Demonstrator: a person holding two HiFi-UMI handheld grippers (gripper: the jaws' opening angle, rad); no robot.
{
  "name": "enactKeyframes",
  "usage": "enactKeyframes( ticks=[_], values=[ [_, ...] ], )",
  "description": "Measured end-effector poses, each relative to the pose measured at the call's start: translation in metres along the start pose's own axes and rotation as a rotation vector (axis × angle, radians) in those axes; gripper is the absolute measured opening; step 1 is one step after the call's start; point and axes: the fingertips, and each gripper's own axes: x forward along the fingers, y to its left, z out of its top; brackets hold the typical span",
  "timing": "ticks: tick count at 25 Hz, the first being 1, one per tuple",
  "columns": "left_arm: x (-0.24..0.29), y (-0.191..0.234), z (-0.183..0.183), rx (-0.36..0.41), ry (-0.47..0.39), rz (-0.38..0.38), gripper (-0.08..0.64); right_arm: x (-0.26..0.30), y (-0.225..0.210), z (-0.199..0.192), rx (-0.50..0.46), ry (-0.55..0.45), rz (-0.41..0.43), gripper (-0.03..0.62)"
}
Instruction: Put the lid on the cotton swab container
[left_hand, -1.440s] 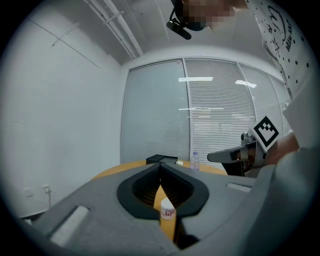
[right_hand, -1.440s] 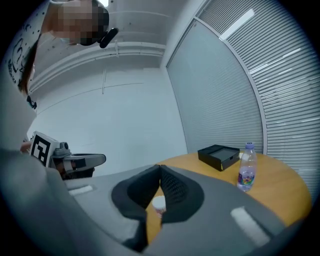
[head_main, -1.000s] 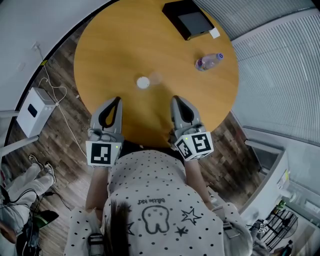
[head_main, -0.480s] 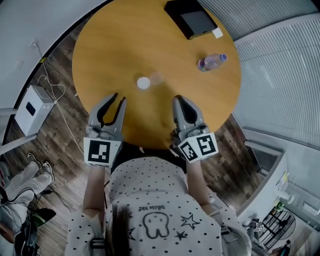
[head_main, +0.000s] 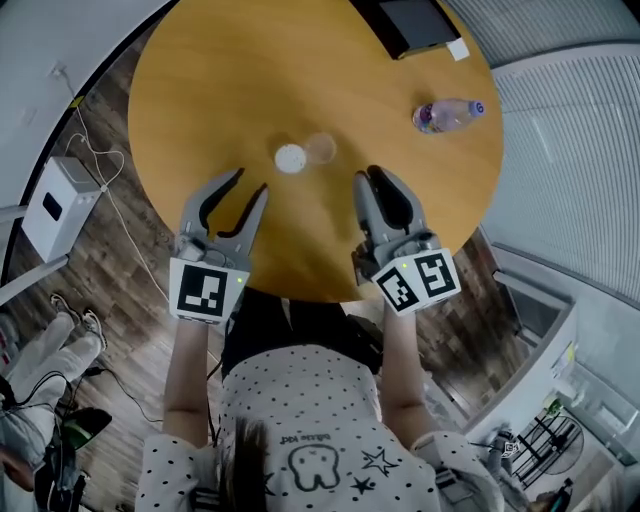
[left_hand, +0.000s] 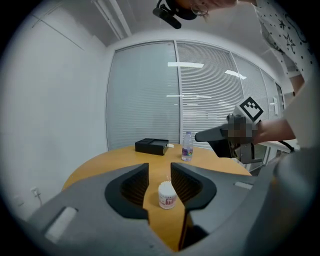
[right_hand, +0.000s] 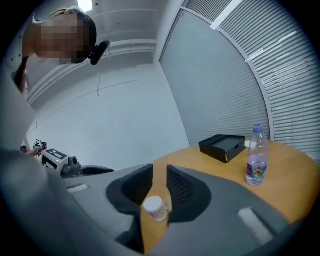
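The white cotton swab container (head_main: 289, 158) stands upright near the middle of the round wooden table (head_main: 200, 90). Its clear lid (head_main: 321, 149) lies just right of it. My left gripper (head_main: 250, 182) hovers over the table's near edge, short of the container, its jaws having just been opening and nothing between them. My right gripper (head_main: 374, 177) is level with it on the right, its jaws also having just been opening and empty. The container (left_hand: 167, 194) shows beyond the left gripper (left_hand: 159, 167) and the container (right_hand: 154, 208) beyond the right gripper (right_hand: 159, 169).
A plastic water bottle (head_main: 447, 114) lies on its side at the table's right, and a black box (head_main: 418, 22) sits at the far edge. On the floor to the left are a white device (head_main: 55, 205) and a cable.
Both grippers have moved forward over the table edge toward the container. Their jaws, shut before, now stand apart, the left wider.
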Motion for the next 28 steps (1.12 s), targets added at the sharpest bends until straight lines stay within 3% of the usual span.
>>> enactKeyframes(
  ticks=[8, 18, 24, 28],
  values=[
    [0.041, -0.013, -0.064, 0.022, 0.097, -0.088, 0.213, 0.031, -0.022, -0.050, 0.042, 0.103, 0.013, 0.117],
    [0.086, -0.025, -0.120, 0.021, 0.165, -0.178, 0.282, 0.056, -0.047, -0.074, 0.134, 0.105, 0.045, 0.129],
    [0.099, -0.031, -0.139, 0.032, 0.189, -0.224, 0.284, 0.065, -0.049, -0.083, 0.204, 0.080, 0.072, 0.140],
    [0.105, -0.030, -0.140, 0.054, 0.166, -0.223, 0.284, 0.065, -0.052, -0.085, 0.183, 0.078, 0.074, 0.138]
  ],
)
